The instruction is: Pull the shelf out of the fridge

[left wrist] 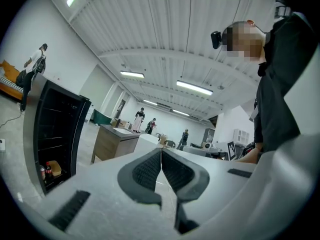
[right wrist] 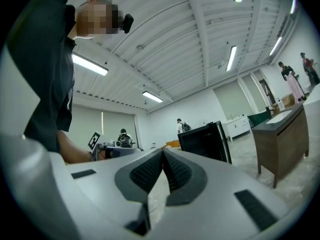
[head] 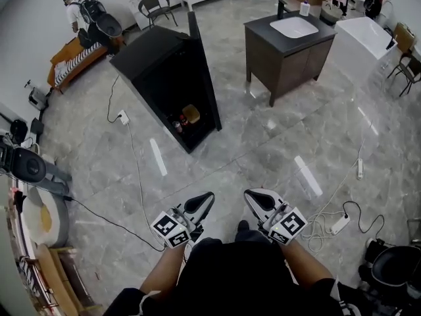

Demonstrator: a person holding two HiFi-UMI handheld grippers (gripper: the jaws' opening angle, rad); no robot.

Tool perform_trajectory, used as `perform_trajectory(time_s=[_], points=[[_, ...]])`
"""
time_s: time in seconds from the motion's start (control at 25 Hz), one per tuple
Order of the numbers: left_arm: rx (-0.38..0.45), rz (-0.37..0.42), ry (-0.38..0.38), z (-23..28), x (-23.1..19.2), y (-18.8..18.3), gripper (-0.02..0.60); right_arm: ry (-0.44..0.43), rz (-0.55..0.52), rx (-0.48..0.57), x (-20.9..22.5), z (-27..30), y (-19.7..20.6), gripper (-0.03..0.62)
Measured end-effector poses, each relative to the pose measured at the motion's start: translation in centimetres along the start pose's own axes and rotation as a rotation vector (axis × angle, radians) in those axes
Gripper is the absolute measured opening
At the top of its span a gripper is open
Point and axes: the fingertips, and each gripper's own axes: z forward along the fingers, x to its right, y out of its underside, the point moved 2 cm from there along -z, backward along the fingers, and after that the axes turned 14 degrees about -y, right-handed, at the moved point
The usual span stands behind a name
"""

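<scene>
A black fridge (head: pixel 168 78) stands on the floor ahead with its door (head: pixel 202 64) swung open. Bottles and a yellow item (head: pixel 191 113) sit at its bottom; its wire shelves (left wrist: pixel 55 134) show in the left gripper view. The fridge (right wrist: pixel 207 141) also shows far off in the right gripper view. My left gripper (head: pixel 210 196) and right gripper (head: pixel 247 193) are held level side by side near my body, well short of the fridge. Both are shut with nothing between the pads (left wrist: pixel 150 170), (right wrist: pixel 148 173).
A dark vanity with a white sink (head: pixel 289 41) stands right of the fridge, a white tub (head: pixel 365 41) beyond it. Cables and a power strip (head: pixel 339 224) lie on the floor at right, another cable (head: pixel 135 170) at left. People stand in the background.
</scene>
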Motion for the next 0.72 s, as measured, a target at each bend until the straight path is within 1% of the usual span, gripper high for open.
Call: perform_trajectory(time_s=[0.08, 0.2, 0.32, 0.52, 0.6, 0.72], points=[[0.007, 0.006, -0.011, 1.2, -0.3, -0.1, 0.023, -0.015, 0.016, -0.008, 0.9, -0.5, 0.2, 0.025], [0.022, -0.016, -0.035, 2.5, -0.8, -1.1, 0.023, -0.013, 0.038, -0.011, 2.3, -1.3, 0.2, 0.025], [0.016, -0.016, -0.026, 3.8, -1.3, -1.3, 0.023, 0.001, 0.055, -0.006, 3.8, -1.6, 0.1, 0.025], [-0.009, -0.057, -0.014, 6.2, -3.6, -0.1, 0.023, 0.023, 0.057, -0.01, 5.8, -0.8, 0.2, 0.025], [-0.01, -0.079, 0.002, 7.9, -5.0, 0.2, 0.023, 0.047, 0.057, -0.011, 7.2, -0.9, 0.0, 0.025], [-0.007, -0.087, 0.033, 11.1, -6.6, -0.5, 0.023, 0.094, 0.075, -0.029, 9.8, -1.2, 0.0, 0.025]])
